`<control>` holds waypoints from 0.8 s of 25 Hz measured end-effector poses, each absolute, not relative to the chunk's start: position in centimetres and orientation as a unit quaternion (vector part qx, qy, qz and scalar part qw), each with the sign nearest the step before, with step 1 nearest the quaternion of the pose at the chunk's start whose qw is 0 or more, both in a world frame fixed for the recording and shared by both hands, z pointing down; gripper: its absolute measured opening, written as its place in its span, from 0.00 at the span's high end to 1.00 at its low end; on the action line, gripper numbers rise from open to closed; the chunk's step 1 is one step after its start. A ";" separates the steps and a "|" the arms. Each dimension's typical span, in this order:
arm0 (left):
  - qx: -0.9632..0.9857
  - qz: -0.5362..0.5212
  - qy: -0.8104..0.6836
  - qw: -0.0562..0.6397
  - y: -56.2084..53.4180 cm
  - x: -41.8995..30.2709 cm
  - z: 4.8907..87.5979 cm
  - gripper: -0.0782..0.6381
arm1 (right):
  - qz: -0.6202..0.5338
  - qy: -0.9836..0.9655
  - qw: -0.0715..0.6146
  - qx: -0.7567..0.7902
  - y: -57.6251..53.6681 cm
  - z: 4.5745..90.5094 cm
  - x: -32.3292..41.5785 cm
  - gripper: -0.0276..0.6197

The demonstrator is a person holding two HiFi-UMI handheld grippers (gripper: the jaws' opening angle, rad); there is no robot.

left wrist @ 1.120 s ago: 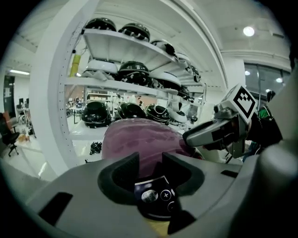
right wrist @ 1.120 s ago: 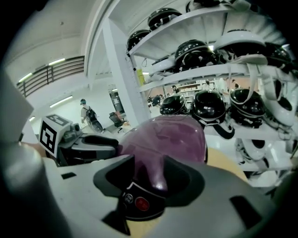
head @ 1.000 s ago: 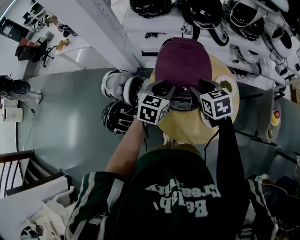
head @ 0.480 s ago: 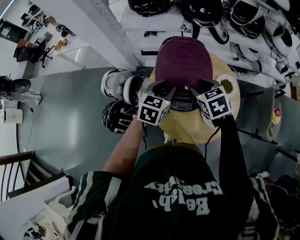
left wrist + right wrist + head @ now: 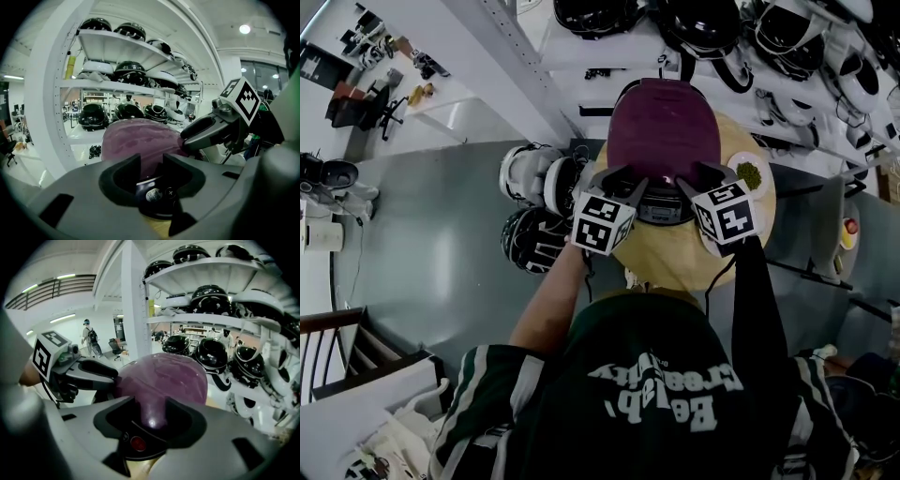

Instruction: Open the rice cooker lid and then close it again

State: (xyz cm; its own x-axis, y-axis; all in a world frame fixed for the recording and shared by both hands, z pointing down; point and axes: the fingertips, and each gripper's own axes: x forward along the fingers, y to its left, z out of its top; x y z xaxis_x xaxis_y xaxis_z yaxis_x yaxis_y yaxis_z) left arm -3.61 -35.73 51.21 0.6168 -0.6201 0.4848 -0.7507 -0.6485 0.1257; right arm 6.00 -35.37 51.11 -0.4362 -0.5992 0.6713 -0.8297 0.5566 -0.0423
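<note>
A rice cooker with a purple domed lid stands on a round wooden table. The lid lies down on the body, above the black control panel. My left gripper is at the cooker's front left, and my right gripper at its front right. Both point at the lid's front edge. In the left gripper view the open jaws frame the lid and the panel, with nothing clamped. In the right gripper view the open jaws frame the lid and a red button.
A small plate with green food sits at the table's right edge. Helmets lie on the floor to the left of the table. White shelves with several helmets stand right behind the cooker.
The right gripper's marker cube has rolled slightly. Both grippers stay at the cooker's front and the lid has not moved.
</note>
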 end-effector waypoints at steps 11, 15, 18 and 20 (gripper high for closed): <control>0.886 0.129 -0.434 0.094 -35.7 -3.5 46.5 0.68 | 0.127 -0.852 0.179 0.476 -35.4 46.1 7.7 0.61; 0.889 0.113 -0.439 0.072 -35.1 -3.2 44.2 0.68 | 0.082 -0.856 0.125 0.494 -34.8 43.1 8.7 0.59; 0.888 0.103 -0.446 0.051 -34.2 -3.1 42.4 0.68 | 0.052 -0.857 0.103 0.502 -33.7 41.5 9.5 0.57; 0.884 0.094 -0.456 0.035 -33.6 -3.1 41.2 0.68 | 0.034 -0.855 0.093 0.509 -32.9 40.8 10.4 0.56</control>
